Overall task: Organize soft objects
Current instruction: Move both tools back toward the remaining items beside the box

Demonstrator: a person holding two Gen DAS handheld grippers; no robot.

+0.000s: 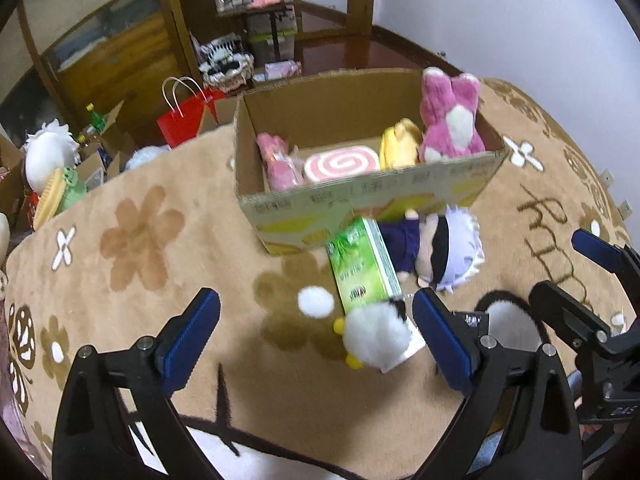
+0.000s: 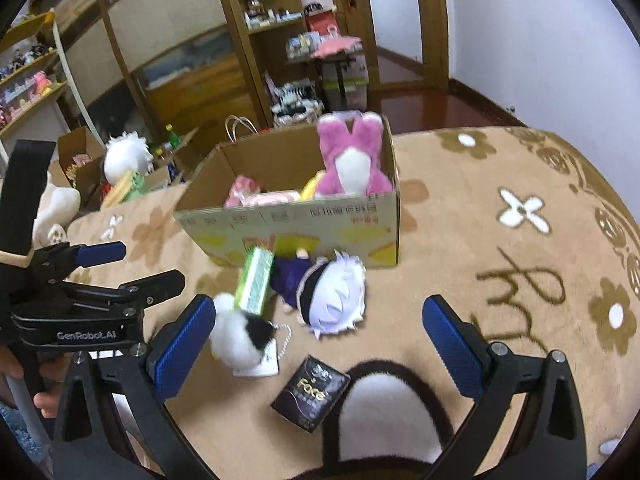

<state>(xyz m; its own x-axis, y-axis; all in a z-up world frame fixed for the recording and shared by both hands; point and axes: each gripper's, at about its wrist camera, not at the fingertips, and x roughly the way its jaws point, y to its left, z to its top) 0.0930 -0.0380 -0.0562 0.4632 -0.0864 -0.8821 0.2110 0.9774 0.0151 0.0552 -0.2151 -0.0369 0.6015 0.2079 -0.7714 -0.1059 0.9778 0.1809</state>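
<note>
The white pompom toy [image 1: 376, 336] lies on the rug [image 1: 160, 264] low in the left wrist view, just right of centre, resting on the near end of a green pack [image 1: 362, 266] and touching it. In that view it sits between the left gripper's [image 1: 316, 344] blue pads, closer to the right-hand pad, and below the cardboard box [image 1: 360, 204] that fills the upper middle. It is a round ball with no clear long axis; the pack beneath it runs from the toy up toward the box. The left gripper stands wide open with nothing pressed between its pads. In the right wrist view the same toy [image 2: 240, 340] lies by the left-hand pad of the right gripper [image 2: 320, 344], off to the lower left, while a white-haired doll [image 2: 332, 300] lies nearer that gripper's middle, its body pointing up toward the box. The right gripper is also open and empty. I judge the left gripper the better placed for the pompom toy, the right for the doll. The box already holds a pink rabbit [image 1: 448, 120], a swirl cushion [image 1: 340, 164] and other plush.
</note>
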